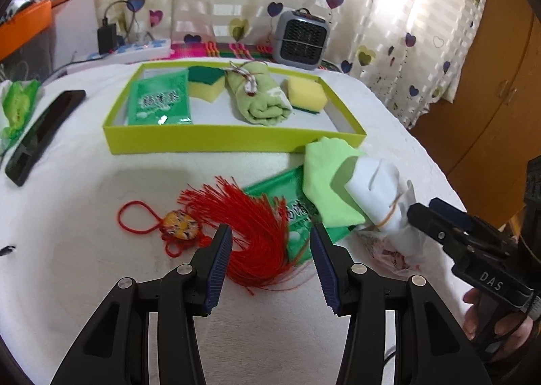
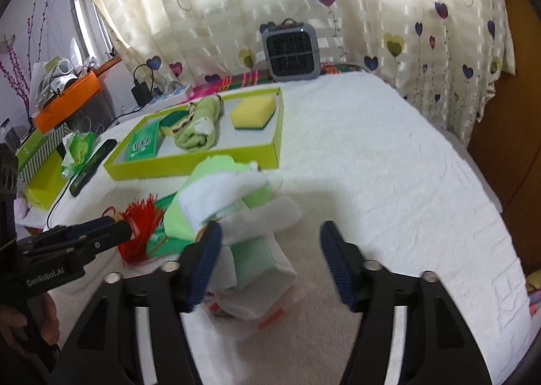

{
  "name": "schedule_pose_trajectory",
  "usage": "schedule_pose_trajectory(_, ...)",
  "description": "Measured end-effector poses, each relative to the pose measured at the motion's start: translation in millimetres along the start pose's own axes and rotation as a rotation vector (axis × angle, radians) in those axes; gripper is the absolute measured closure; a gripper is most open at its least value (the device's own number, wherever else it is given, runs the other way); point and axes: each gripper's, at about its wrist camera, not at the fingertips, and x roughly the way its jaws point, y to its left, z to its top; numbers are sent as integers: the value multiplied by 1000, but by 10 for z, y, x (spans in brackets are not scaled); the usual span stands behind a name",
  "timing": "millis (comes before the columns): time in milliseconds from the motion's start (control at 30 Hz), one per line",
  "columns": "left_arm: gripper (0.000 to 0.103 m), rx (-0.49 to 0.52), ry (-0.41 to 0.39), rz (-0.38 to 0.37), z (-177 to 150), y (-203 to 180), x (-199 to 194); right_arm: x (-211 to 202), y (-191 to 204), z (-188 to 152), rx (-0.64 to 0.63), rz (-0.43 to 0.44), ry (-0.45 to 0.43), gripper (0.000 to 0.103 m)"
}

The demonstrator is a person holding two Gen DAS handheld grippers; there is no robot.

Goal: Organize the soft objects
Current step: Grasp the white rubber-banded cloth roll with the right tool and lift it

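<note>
Both grippers spread, empty: left gripper [image 1: 270, 260] straddles red tassel [image 1: 250, 233], right gripper [image 2: 270, 260] beside rolled socks [image 2: 250, 249], both bound for yellow-green tray [image 1: 189, 140].

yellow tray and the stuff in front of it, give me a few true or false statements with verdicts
1. Two sponges lie in the tray. True.
2. The rolled green towel lies outside the tray. False: it lies in the tray, between the sponges.
3. The red tassel lies on the white cloth in front of the tray. True.
4. The left gripper is shut on the tassel. False: its jaws stand open over it.
5. The tray holds no packet. False: a green packet lies at its left end.
</note>
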Motion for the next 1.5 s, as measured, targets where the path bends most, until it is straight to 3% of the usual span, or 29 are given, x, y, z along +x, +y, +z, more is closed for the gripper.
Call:
schedule_pose_trajectory(267,56,0,17,-29,-31,-31,11,59,-24,-48,32,67,33,36)
schedule_pose_trajectory(367,56,4,16,-27,-20,-40,15,-45,28,-118,-5,48,-16,36)
schedule_pose_trajectory(733,56,4,26,-23,-24,-59,48,106,134,-140,-84,52,35,36)
schedule_pose_trajectory(900,56,6,28,-25,-23,-63,49,-16,62,-121,-51,68,-20,58)
schedule_pose_trajectory(1100,56,8,33,-23,-24,-70,55,-38,-15,-91,-4,120,-17,87)
schedule_pose_trajectory(1300,56,8,33,-25,-22,-74,56,-169,-139,-46,56,133,-73,88)
schedule_pose_trajectory(1500,56,24,33,-52,24,-136,87,-335,-349,7,120,91,-131,89)
